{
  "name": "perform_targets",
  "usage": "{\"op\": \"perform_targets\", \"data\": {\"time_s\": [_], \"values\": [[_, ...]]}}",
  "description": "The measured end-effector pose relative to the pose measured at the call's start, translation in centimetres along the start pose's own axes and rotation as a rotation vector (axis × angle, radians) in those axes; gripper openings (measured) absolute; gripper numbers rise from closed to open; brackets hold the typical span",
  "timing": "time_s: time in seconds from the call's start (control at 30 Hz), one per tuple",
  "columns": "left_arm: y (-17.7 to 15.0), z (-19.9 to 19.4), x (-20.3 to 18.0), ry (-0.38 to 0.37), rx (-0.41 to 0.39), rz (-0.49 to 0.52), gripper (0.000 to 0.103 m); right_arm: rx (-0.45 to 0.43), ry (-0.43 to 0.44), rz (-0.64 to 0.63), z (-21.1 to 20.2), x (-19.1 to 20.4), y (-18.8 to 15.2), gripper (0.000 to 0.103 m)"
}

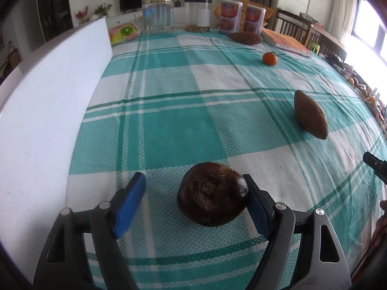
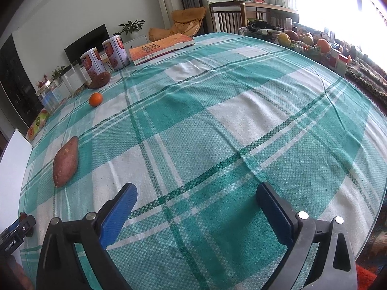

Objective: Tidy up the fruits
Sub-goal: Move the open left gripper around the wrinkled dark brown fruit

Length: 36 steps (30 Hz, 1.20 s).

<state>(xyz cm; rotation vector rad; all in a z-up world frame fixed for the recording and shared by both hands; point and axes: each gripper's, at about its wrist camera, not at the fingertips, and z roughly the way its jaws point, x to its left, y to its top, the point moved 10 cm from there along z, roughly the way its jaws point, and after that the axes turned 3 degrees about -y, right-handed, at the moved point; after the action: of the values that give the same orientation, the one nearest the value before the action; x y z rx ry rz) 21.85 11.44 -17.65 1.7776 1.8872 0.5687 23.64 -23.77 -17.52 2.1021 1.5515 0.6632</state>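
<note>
1. My left gripper (image 1: 194, 201) stands spread over the checked tablecloth (image 1: 169, 125). A dark, round, rooty fruit (image 1: 212, 194), possibly a taro or water chestnut, lies between its blue pads. The right-hand pad (image 1: 254, 207) is touching or just beside its flank; the left-hand pad (image 1: 130, 205) stands clear. It rests on the cloth and is not gripped.

2. My right gripper (image 2: 197, 207) is spread wide and empty, with only bare cloth between its fingers. It hovers over the near part of the table.

3. Other produce lies scattered. A sweet potato (image 1: 310, 116) sits to the right of the dark fruit, well apart from it. A small orange (image 1: 269, 58) lies farther back. A second sweet potato (image 1: 245, 38) rests near the two printed canisters (image 1: 229, 16) and the orange book (image 1: 286, 42).

4. A white board (image 1: 53, 101) runs along the left edge of the table. A clear jar (image 1: 158, 14) stands at the far end.

5. Step in hand, as I judge it: the pick of the dark fruit by the left gripper, positioned but not yet closed.

6. The next move calls for centring the fruit between the pads, then closing evenly so it does not roll off the right pad. Its rounded shape may let it slip.

7. No sorting place is evident; from these views I cannot tell where the fruit belongs.
</note>
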Motion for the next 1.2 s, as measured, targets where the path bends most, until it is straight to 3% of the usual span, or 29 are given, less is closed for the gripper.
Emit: {"op": "perform_targets", "data": {"time_s": [0.27, 1.2], "values": [[-0.28, 0.14, 0.14, 0.015, -0.006, 0.013, 0.091, 0.01, -0.018, -0.027, 0.18, 0.24, -0.22, 0.103], [-0.31, 0.17, 0.14, 0.016, -0.006, 0.014, 0.092, 0.039, -0.108, -0.111, 0.82, 0.77, -0.72, 0.103]]}}
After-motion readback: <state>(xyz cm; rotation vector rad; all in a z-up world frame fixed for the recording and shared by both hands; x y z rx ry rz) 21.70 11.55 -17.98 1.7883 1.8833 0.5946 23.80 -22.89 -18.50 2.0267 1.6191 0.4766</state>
